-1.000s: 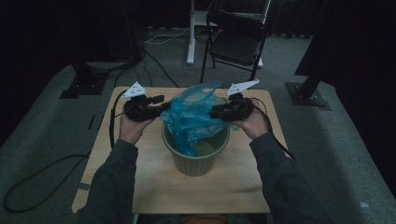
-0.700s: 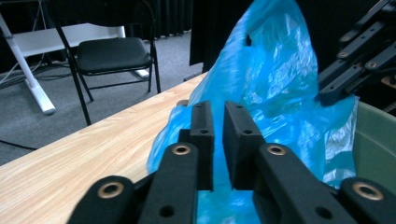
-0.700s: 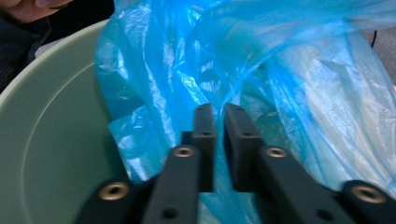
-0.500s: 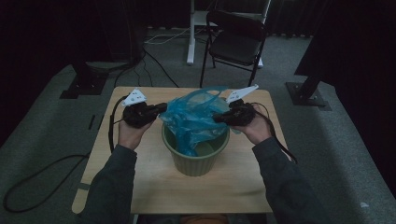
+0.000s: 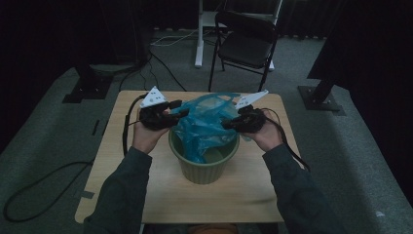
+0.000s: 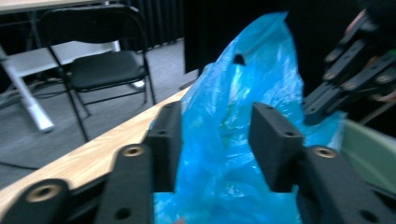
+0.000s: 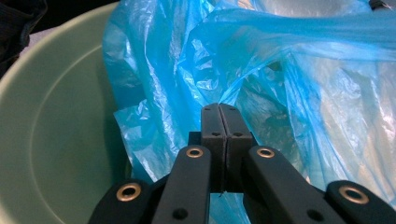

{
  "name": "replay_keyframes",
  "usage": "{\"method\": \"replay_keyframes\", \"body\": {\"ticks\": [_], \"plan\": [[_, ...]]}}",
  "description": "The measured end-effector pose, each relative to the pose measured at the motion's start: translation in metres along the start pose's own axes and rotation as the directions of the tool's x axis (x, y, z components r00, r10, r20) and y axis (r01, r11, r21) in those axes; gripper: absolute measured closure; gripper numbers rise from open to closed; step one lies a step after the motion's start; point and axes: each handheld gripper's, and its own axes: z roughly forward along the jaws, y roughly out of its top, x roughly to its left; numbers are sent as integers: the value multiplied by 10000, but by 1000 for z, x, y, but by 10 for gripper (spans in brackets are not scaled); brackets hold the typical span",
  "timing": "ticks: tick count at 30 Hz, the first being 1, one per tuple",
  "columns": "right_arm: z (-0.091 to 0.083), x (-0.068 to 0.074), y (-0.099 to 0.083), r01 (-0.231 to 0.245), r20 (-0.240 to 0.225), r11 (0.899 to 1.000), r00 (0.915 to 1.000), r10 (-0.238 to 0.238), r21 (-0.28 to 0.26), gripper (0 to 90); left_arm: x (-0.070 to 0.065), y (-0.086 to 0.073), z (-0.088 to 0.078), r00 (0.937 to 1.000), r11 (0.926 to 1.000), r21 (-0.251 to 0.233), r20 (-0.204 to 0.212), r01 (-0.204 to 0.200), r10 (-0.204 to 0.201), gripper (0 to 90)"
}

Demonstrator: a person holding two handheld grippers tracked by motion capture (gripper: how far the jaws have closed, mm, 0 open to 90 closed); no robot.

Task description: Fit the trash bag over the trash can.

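Blue plastic bag point(image 5: 204, 127) thin, limp, slippery; bunch rim film for grip. Right gripper point(image 7: 219, 112) clamped on film. Left gripper point(image 6: 215, 140) jaws just opening, film loose between. Green bin point(image 5: 203, 168) beneath.

no text, label, brand, number or sign can be read in any of the views.
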Motion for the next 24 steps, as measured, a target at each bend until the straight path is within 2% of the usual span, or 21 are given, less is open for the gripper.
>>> {"method": "replay_keyframes", "body": {"ticks": [3, 6, 8, 12, 14, 16, 20, 24], "plan": [[-2, -2, -4, -38, 56, 10000, 10000, 38, -30, 899, -2, -3, 1, 9999, 10000, -43, 142, -84, 84, 813], [-7, -3, -10, -97, 99, 9999, 9999, 98, -123, 899, -2, -8, -5, 9998, 9999, -162, 199, -36, 39, 887], [-12, -4, -15, -91, 98, 9997, 9999, 93, -224, 897, 0, -13, -11, 9999, 9997, -211, 104, 78, -76, 893], [-22, -2, -29, -68, 105, 9986, 9999, 73, -517, 898, 3, -23, -22, 9992, 9990, -320, 265, 317, -309, 894], [-27, -1, -35, -46, 154, 9982, 9999, 55, -594, 898, 4, -35, -31, 9991, 9990, -242, 206, 388, -383, 895], [-31, -1, -40, -108, 116, 9975, 9999, 116, -693, 898, 4, -43, -36, 9984, 9986, -239, 347, 465, -457, 895], [-36, 3, -46, -95, 2, 9964, 10000, 96, -839, 898, 3, -55, -44, 9973, 9982, -212, 482, 565, -555, 895], [-40, 13, -53, 152, -139, 9949, 9998, -166, -1000, 898, -2, -70, -53, 9960, 9978, -201, 644, 638, -624, 895]]}}
